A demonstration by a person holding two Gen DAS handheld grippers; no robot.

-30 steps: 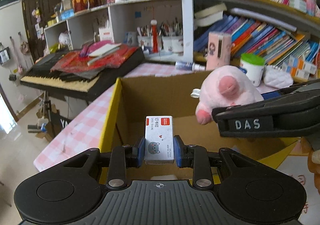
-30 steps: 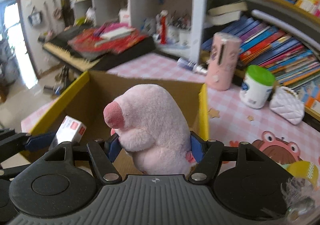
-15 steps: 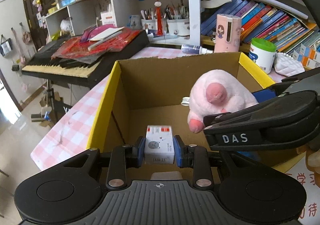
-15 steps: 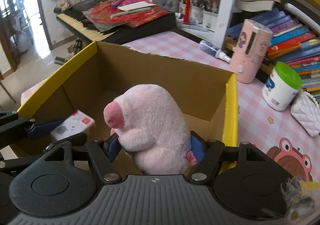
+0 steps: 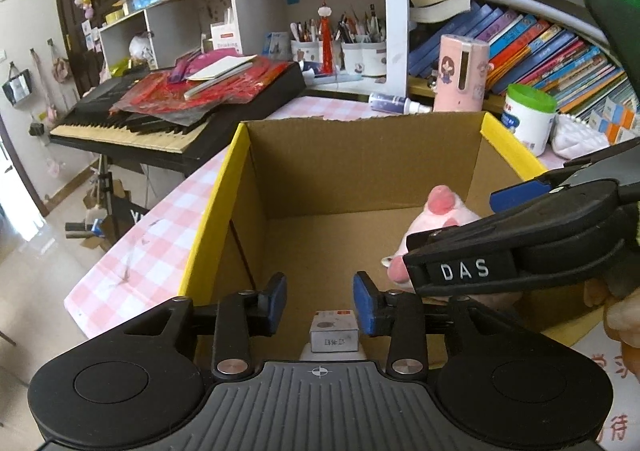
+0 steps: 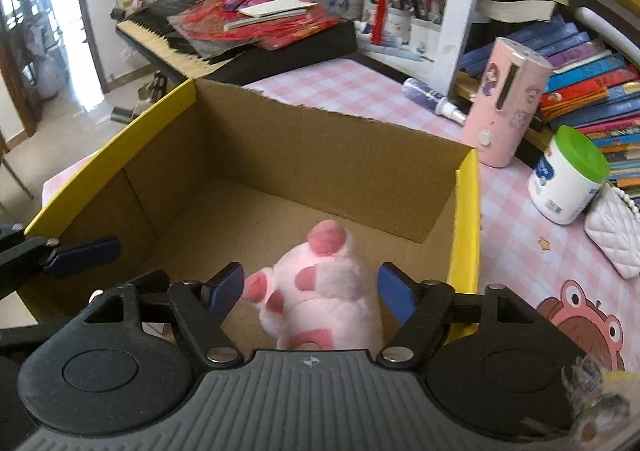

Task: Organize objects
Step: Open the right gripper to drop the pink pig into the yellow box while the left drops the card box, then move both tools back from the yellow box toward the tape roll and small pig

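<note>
An open cardboard box with yellow flaps [image 5: 236,155] [image 6: 464,227] stands on the pink checked table. My left gripper [image 5: 319,303] is open above the box's near side; a small white staple box [image 5: 334,335] lies loose below and between its fingers. My right gripper [image 6: 310,289] is open, with the pink plush toy [image 6: 324,291] lying free between its blue pads inside the box. The plush [image 5: 436,215] also shows in the left wrist view, partly hidden by the right gripper's finger [image 5: 520,251].
A pink cylinder [image 6: 508,103], a green-lidded jar [image 6: 568,175] and a white quilted purse [image 6: 616,227] stand right of the box before shelves of books. A spray bottle [image 6: 432,99] lies behind the box. A keyboard piled with red papers [image 5: 192,99] is at left.
Both grippers lowered into the box and opened. The staple box dropped from the left gripper and the plush fell from the right gripper onto the box floor.
</note>
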